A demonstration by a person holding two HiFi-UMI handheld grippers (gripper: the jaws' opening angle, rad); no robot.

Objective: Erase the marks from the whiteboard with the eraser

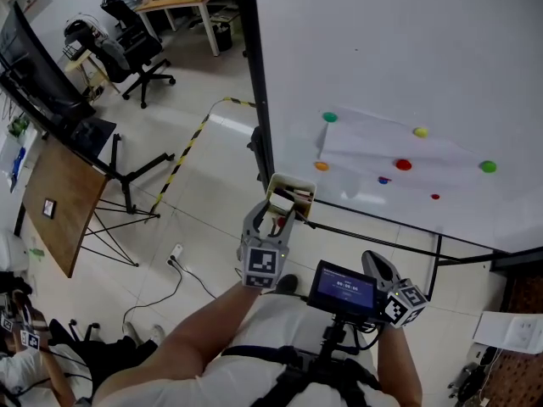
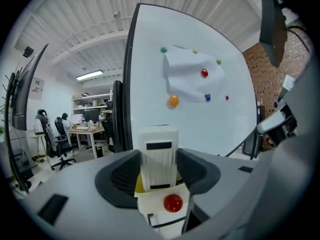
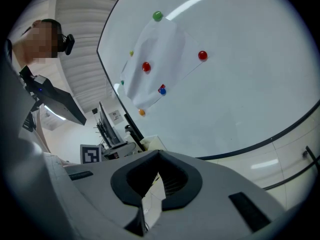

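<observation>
The whiteboard (image 1: 407,49) stands ahead on the right; I cannot make out pen marks on it. A white eraser (image 2: 159,156) with black strips stands upright between the jaws of my left gripper (image 2: 159,166), whose pads press on both its sides. It sits just above a small white box (image 2: 156,215) that carries a red magnet (image 2: 173,203). In the head view the left gripper (image 1: 276,219) reaches to that box (image 1: 293,185) at the board's lower left corner. My right gripper (image 1: 379,265) hangs back near my body; its jaws (image 3: 159,156) meet with nothing between them.
A paper sheet (image 1: 382,147) is pinned to the board by coloured magnets, such as a green one (image 1: 329,117) and a red one (image 1: 403,164). The board's black lower frame bar (image 1: 382,227) runs across. A small screen (image 1: 344,287) sits on my chest. An easel (image 1: 59,202), office chairs (image 1: 140,58) and floor cables (image 1: 174,261) lie left.
</observation>
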